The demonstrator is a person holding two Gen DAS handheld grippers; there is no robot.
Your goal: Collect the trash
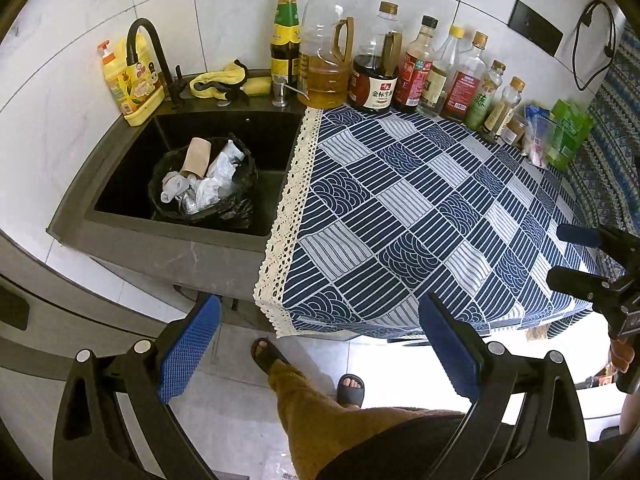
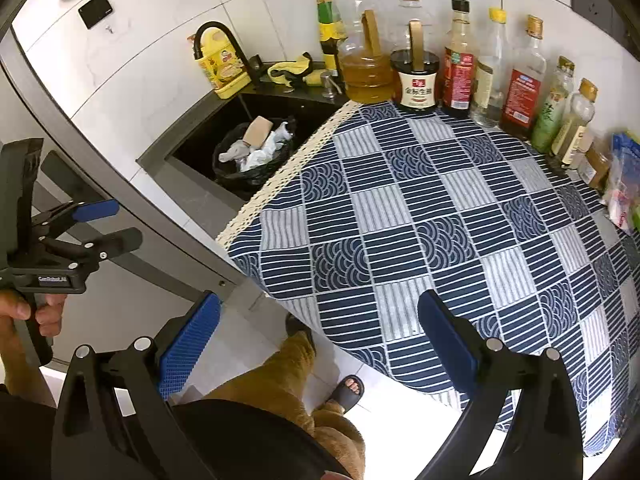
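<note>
A black trash bag (image 1: 236,212) sits in the dark sink (image 1: 128,168). It holds a cardboard tube (image 1: 197,155), crumpled white paper (image 1: 216,178) and foil. The bag also shows in the right wrist view (image 2: 240,176), with the tube (image 2: 258,130) on top. My left gripper (image 1: 320,344) is open and empty, held back from the counter's front edge over the floor. My right gripper (image 2: 320,344) is open and empty, over the front edge of the blue patterned cloth (image 2: 440,220). The right gripper also shows in the left wrist view (image 1: 570,256), the left one in the right wrist view (image 2: 116,224).
A row of oil and sauce bottles (image 1: 376,64) lines the wall behind the cloth (image 1: 420,208). A black faucet (image 1: 148,48), yellow soap bottle (image 1: 132,80) and yellow rag (image 1: 224,80) stand behind the sink. Bags of food (image 1: 560,136) lie at the right. My legs (image 1: 320,412) stand below.
</note>
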